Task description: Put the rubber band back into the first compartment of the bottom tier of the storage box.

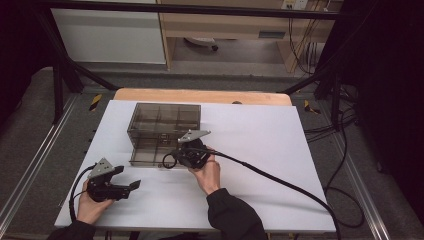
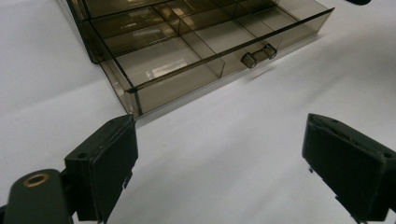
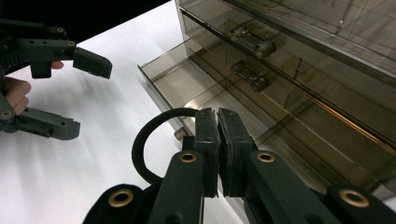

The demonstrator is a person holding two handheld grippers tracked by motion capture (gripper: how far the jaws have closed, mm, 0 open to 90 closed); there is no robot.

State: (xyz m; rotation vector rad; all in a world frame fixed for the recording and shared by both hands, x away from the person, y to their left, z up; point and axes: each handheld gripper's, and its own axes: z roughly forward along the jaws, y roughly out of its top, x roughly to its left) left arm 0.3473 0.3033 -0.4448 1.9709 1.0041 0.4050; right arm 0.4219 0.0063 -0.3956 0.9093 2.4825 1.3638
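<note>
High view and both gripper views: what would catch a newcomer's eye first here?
A smoky clear drawer cabinet stands on the white table, its bottom drawer pulled out, divided into compartments. The right gripper is at that drawer's front with its jaws shut on a black ring. The left gripper sits at the near left, jaws open with nothing between them.

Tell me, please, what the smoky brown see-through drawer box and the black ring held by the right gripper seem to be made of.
The smoky brown see-through drawer box looks like tinted hard plastic, probably acrylic: glossy, with dividers visible through its walls. The black ring, pinched in the shut right gripper, looks matte, maybe rubber or fabric-covered elastic; I cannot tell which.
</note>
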